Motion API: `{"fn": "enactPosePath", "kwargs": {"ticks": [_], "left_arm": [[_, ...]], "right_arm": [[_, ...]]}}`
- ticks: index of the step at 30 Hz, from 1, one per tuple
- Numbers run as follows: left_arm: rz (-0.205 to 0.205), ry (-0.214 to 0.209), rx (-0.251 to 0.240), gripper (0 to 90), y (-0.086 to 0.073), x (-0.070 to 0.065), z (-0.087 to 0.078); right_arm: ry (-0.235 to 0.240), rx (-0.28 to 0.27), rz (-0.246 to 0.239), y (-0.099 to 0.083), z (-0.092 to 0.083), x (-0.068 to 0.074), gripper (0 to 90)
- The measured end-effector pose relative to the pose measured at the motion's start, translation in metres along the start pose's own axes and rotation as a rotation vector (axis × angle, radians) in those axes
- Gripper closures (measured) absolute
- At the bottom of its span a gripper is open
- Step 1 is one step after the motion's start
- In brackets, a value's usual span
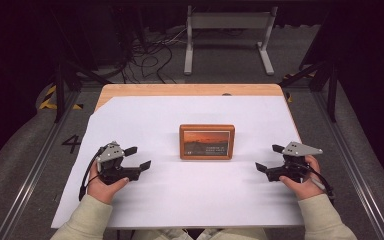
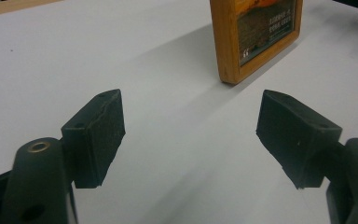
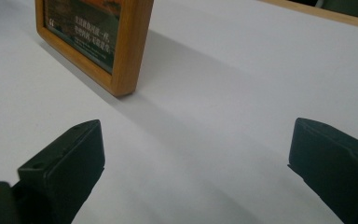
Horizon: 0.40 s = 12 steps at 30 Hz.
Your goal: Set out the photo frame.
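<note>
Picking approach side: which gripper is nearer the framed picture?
Left, slightly. Left gripper sits beside the framed picture at its left; right gripper at its right, a bit farther. Both open.

Wooden table (image 1: 130, 90), white sheet (image 1: 145, 125) over it; framed picture (image 1: 207, 141) standing centre.

The person wears a pale cream long-sleeved top, its cuffs ribbed at the wrists. Each hand carries a black two-jaw tool: the left gripper (image 1: 137, 157) and the right gripper (image 1: 270, 157) both have a grey three-cornered plate on top and a black cable trailing back. Up close, the jaws are blocky matte-black wedges on rounded arms with brass-ringed holes.
</note>
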<state>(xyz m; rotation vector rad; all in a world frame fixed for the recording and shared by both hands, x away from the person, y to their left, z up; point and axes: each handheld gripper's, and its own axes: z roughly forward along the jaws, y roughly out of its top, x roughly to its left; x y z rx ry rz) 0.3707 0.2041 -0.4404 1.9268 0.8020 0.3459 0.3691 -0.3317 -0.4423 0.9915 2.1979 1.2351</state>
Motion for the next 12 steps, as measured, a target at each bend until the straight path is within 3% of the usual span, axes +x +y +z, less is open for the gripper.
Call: {"fn": "enactPosePath", "kwargs": {"ticks": [12], "left_arm": [[-0.011, 0.004, 0.01, 23.5, -0.0003, 0.0004, 0.0018]], "right_arm": [[-0.009, 0.005, 0.005, 0.0012, 0.0015, 0.0015, 4.7]]}}
